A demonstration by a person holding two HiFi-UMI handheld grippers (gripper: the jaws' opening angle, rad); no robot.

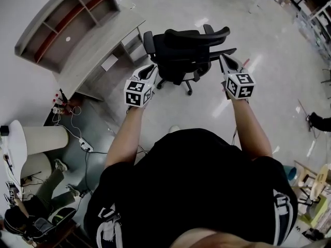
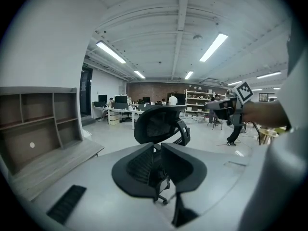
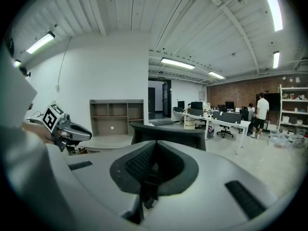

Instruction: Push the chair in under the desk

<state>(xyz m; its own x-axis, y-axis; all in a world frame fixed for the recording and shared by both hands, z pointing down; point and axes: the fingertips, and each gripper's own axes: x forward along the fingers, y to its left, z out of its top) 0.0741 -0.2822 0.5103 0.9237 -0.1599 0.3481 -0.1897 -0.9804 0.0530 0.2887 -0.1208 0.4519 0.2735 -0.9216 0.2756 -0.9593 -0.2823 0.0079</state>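
The left gripper (image 1: 153, 67) and right gripper (image 1: 223, 59) have jaws closed, gripping nothing; the chair (image 1: 181, 53) stands just ahead between them, apart from the desk (image 1: 98, 48).

The head view looks steeply down from above the person (image 1: 196, 185) onto the chair (image 1: 181, 50) and the worktop (image 1: 103, 45) at upper left. The left gripper view rides on the left hand-held gripper (image 1: 152, 69) and faces almost level toward the chair, which seems quite near, though the wide lens bends things. The right gripper view, on the right hand-held gripper (image 1: 224, 60), faces likewise. All three share chair and worktop; each gripper view catches the other hand-held gripper at its side.
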